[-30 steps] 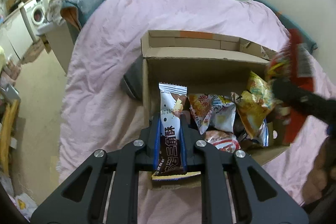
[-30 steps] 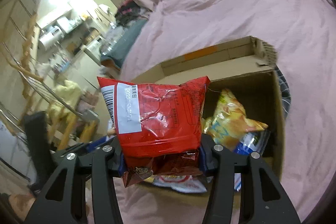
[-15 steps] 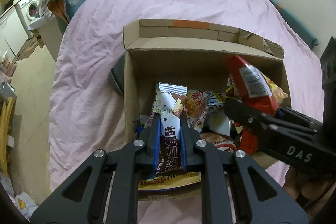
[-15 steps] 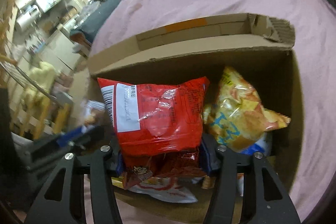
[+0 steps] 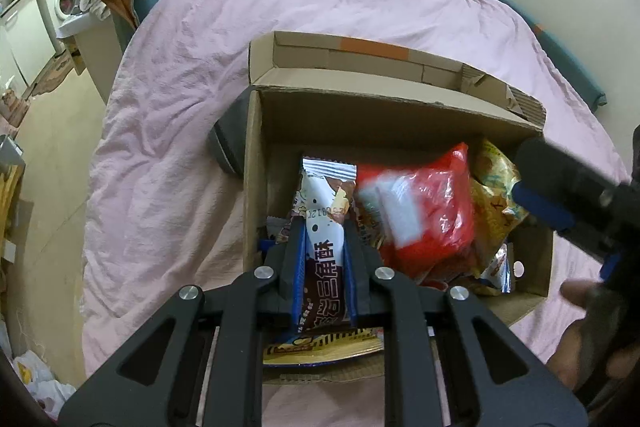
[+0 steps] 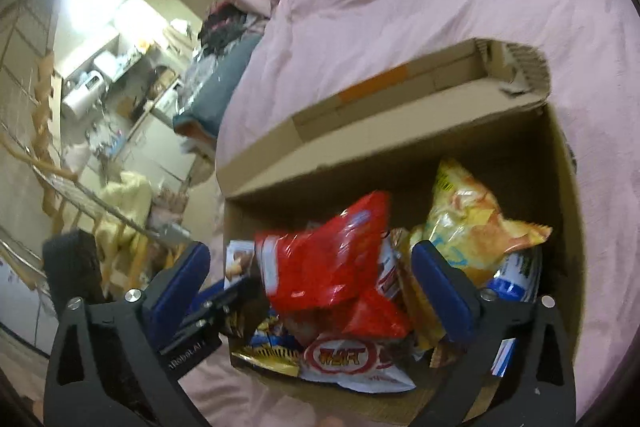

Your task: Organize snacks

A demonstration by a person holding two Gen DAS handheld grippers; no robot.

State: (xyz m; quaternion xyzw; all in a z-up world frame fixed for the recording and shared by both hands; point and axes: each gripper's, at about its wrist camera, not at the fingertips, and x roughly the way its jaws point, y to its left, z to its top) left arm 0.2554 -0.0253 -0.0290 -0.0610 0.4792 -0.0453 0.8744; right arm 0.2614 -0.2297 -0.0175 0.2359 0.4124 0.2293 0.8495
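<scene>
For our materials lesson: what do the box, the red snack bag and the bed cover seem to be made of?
Box: brown corrugated cardboard, matte; fluting shows at its torn corner.
Red snack bag: thin plastic film, probably; glossy, crinkled, bright highlights.
Bed cover: soft pink woven fabric, likely cotton; matte, finely wrinkled.

An open cardboard box (image 5: 256, 187) sits on a pink duvet (image 5: 168, 115). Its top is uncovered, so entry from above is free. The back flap (image 5: 360, 55) stands upright behind the opening and blocks approach from that side. Inside, the far left corner shows bare wall above the snacks. The middle and right are crowded by a red bag (image 6: 324, 259) and a yellow bag (image 6: 472, 223). The left gripper (image 5: 322, 251), gripping a white bar (image 5: 324, 223), fills the near left corner. A dark object (image 5: 228, 143) presses against the box's outer left wall.
</scene>
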